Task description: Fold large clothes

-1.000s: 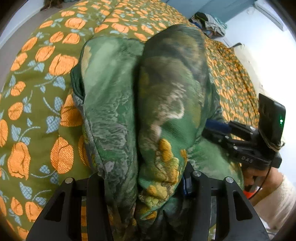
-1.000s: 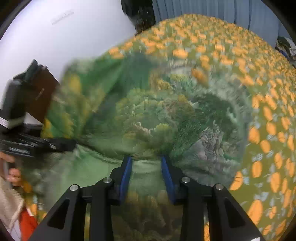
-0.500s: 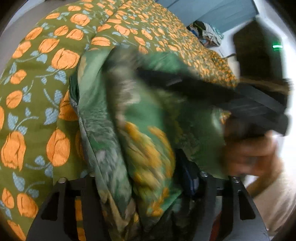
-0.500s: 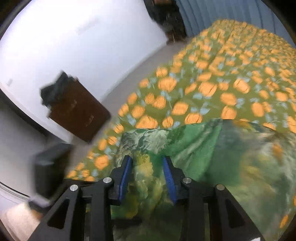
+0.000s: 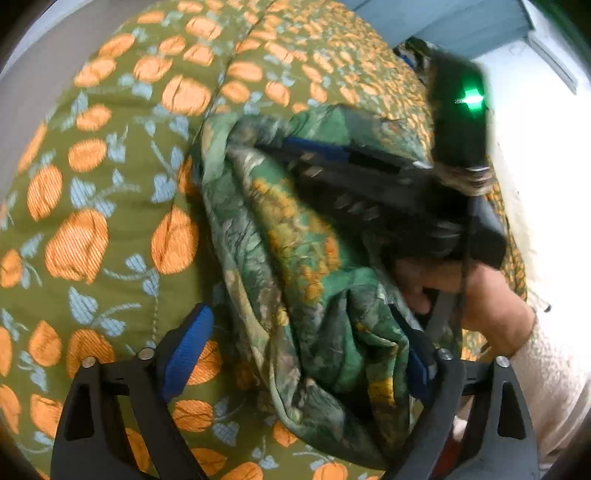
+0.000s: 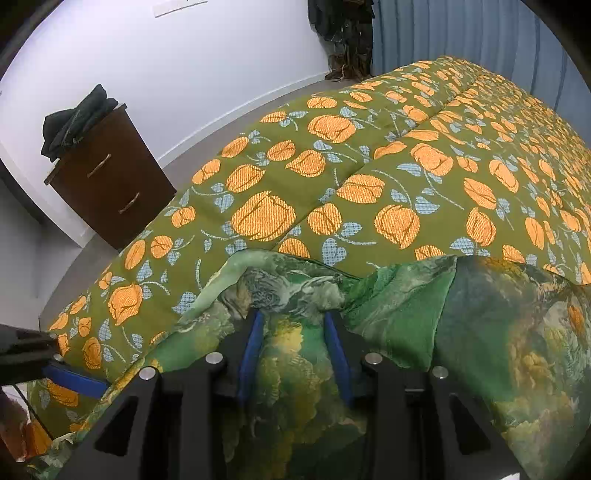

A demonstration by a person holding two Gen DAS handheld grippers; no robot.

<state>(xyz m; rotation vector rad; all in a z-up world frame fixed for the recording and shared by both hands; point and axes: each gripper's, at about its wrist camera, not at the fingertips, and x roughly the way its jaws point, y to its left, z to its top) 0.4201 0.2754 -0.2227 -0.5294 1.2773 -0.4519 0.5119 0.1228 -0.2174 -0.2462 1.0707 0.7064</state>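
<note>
A green landscape-print garment [image 5: 314,280] lies bunched on the bed, folded into a long thick bundle. My left gripper [image 5: 301,332] straddles its near end. Its jaws are opening: the left pad [image 5: 184,354] stands clear over the bedspread, and the right pad is half hidden by cloth. My right gripper [image 6: 293,321] is shut on a raised fold of the same garment [image 6: 406,325], with cloth filling the gap between its blue pads. In the left wrist view the right gripper [image 5: 295,155] reaches blurred across the top of the bundle.
An olive bedspread [image 6: 369,166] with orange flowers covers the bed. A brown dresser [image 6: 110,177] topped with dark clothes stands by the white wall. Blue curtains [image 6: 461,33] hang behind. A hand [image 5: 472,291] and a cream sleeve sit at the right.
My left jaws have spread wide and let the cloth go. My right gripper has swung across the bundle with its fold, and its view now faces the bed's edge and the dresser.
</note>
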